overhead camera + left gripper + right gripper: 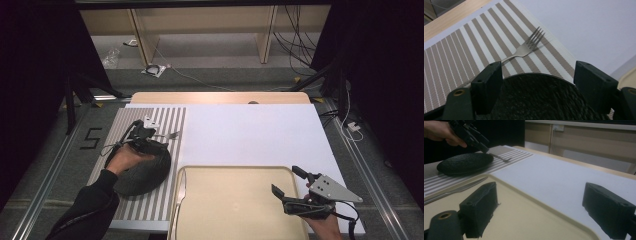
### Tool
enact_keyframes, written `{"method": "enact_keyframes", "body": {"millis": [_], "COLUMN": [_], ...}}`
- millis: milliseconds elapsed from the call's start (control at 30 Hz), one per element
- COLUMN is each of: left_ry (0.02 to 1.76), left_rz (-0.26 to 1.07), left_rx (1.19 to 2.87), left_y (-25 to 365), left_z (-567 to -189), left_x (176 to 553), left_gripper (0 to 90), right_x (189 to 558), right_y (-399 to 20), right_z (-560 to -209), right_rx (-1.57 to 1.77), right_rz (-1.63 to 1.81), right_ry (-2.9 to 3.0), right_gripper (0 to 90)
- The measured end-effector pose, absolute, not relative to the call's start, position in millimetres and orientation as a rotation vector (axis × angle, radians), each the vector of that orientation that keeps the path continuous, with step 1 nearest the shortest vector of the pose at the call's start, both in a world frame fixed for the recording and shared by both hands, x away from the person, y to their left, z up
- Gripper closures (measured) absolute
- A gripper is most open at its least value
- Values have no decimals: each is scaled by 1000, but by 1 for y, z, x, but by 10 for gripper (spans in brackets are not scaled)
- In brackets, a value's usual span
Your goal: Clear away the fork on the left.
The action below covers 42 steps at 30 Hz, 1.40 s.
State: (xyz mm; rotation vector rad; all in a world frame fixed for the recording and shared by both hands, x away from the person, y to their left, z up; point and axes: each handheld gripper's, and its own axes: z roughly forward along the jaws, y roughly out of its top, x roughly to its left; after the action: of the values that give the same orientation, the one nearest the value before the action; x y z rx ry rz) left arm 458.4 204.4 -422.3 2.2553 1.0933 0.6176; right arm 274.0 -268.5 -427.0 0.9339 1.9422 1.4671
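A dark round plate (142, 175) lies on the striped placemat (160, 117) at the left. Just past the plate's far rim a metal fork (171, 134) rests on the mat. My left gripper (151, 138) hovers over that rim, open; in its own view the jaws straddle the plate (536, 97) and the fork (527, 46) lies ahead, its handle running towards the left jaw. A beige tray (235, 205) sits at the front centre with a knife (180, 195) along its left rim. My right gripper (284, 179) stands open over the tray's right part (529, 220), nothing between its fingers.
A white sheet (250, 132) covers the table's middle and right. The right gripper view also shows the knife (456, 188), the plate (465, 162), and the left gripper (481, 145) held by a hand. Shelving and cables lie beyond the far edge.
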Motion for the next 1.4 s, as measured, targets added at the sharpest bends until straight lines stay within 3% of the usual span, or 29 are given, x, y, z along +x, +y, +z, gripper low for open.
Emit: {"method": "enact_keyframes", "body": {"millis": [767, 1400], "left_ry": [1142, 1133], "left_rz": [603, 522], "left_rx": [2417, 2556], "left_y": [228, 225], "left_z": [-429, -440], "left_x": [523, 550], "left_gripper": [254, 301], "right_x": [275, 277], "right_y": [-268, -269], "right_z": [-428, -429], "right_rx": [940, 935], "right_rz": [1467, 1474], "right_ry": [1952, 1951], "right_gripper": [136, 137]}}
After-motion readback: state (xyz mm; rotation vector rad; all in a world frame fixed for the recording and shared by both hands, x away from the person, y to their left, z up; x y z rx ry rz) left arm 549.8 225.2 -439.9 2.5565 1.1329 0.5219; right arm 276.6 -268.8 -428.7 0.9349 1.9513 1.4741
